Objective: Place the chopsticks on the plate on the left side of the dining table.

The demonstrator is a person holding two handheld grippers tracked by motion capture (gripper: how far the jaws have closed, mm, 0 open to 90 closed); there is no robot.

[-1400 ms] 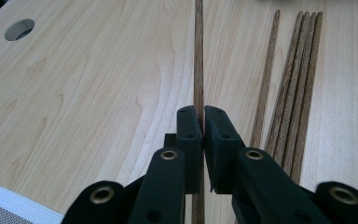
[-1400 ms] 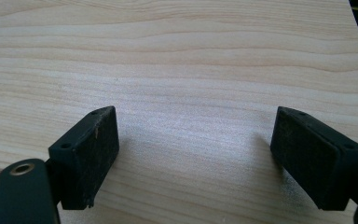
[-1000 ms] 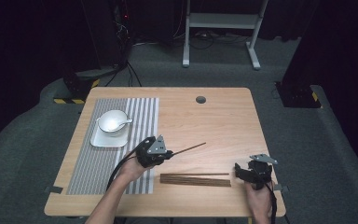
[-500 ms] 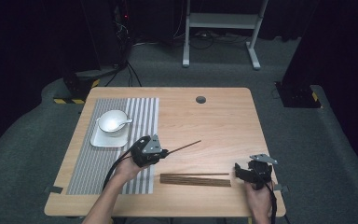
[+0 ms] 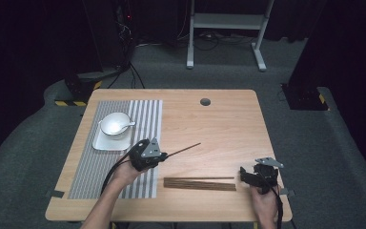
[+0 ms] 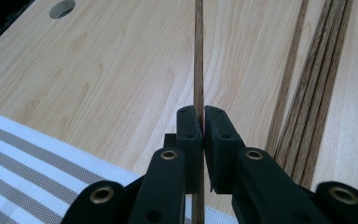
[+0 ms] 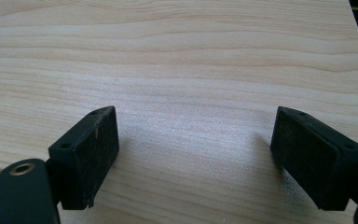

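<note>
The right gripper is resting spread open, just right of the chopstick bundle. Beyond the bundle, the left gripper is pinching one chopstick, its length pointing away toward the desk hole.

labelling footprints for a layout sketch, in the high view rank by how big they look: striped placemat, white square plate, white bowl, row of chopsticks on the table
1. Grey-and-white striped fabric placemat, by far the largest.
2. White square plate and the row of dark wooden chopsticks: unsure, the plate is broader, the row longer but thin.
3. White round bowl, smallest, sitting within the plate's outline.
</note>
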